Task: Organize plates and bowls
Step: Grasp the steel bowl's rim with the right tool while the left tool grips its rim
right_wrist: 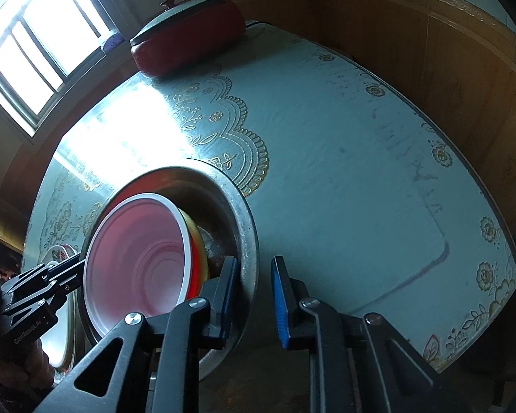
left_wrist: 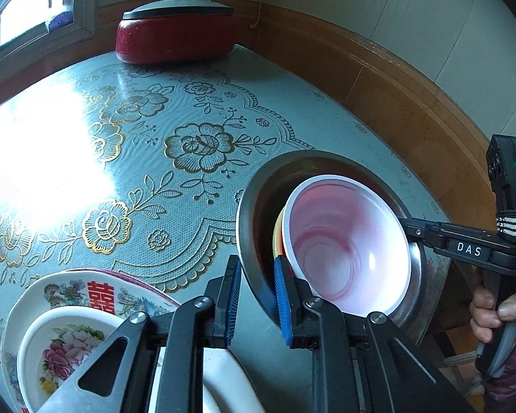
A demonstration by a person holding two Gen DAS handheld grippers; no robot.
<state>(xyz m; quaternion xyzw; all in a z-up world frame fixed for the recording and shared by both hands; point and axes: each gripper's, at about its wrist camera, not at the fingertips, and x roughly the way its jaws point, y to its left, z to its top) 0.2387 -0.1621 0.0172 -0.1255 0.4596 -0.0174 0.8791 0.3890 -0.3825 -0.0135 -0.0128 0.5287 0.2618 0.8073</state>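
Evidently both grippers, left point(left_wrist: 256, 296) and right point(right_wrist: 254, 301), are nearly shut on opposite rims of the steel basin point(left_wrist: 247, 227), steadying the nested bowls point(left_wrist: 347, 244) inside it between them.

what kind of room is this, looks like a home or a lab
Most likely a home dining room or kitchen corner. A table under a floral embossed cloth stands against wood-panelled walls, a lidded red cooking pot sits at its far end, and decorated plates and a steel basin holding bowls lie on it.
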